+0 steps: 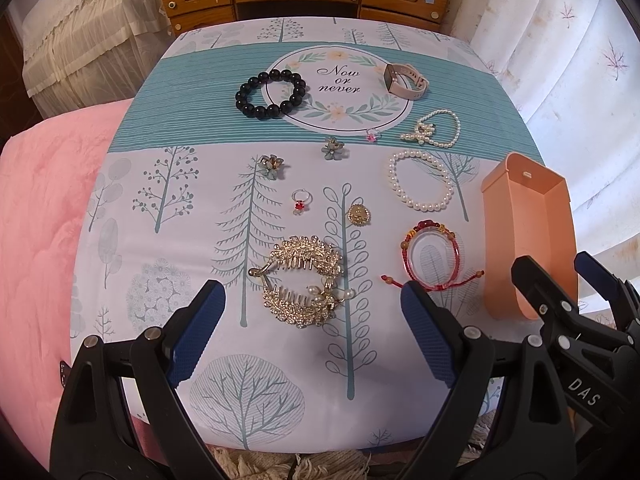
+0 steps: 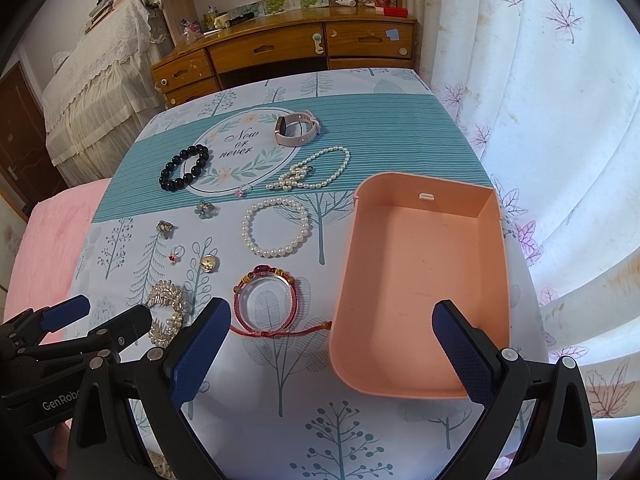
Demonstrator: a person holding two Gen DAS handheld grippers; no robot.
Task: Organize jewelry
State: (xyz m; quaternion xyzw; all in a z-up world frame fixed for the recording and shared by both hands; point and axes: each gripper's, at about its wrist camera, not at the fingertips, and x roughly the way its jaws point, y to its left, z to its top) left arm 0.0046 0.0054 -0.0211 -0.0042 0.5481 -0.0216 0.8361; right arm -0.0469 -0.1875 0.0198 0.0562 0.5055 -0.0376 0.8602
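I see the jewelry spread across the tree-printed cloth (image 1: 160,240) that covers the surface. Nearest my left gripper (image 1: 312,332) lies the gold hair comb (image 1: 300,280), just ahead of its jaws, which stand wide apart and hold nothing. Beyond the comb sit a small red-stone ring (image 1: 300,202) and a round gold brooch (image 1: 359,214); to their right lies the red cord bracelet (image 1: 434,260) and, past it, the white pearl bracelet (image 1: 420,180). Farther back I make out two flower clips (image 1: 333,149), a pearl necklace (image 1: 434,128), the black bead bracelet (image 1: 270,94) and a pink wristwatch (image 1: 404,80) — the last two resting on the round "Now or never" print.

The peach tray (image 2: 348,280) stands at the right side of the cloth, just beside the red cord bracelet, with nothing in it. My right gripper (image 2: 332,344) hovers over the tray's near end — jaws spread wide, empty. A pink blanket (image 1: 40,220) lies to the left and a wooden dresser (image 2: 280,48) stands behind.
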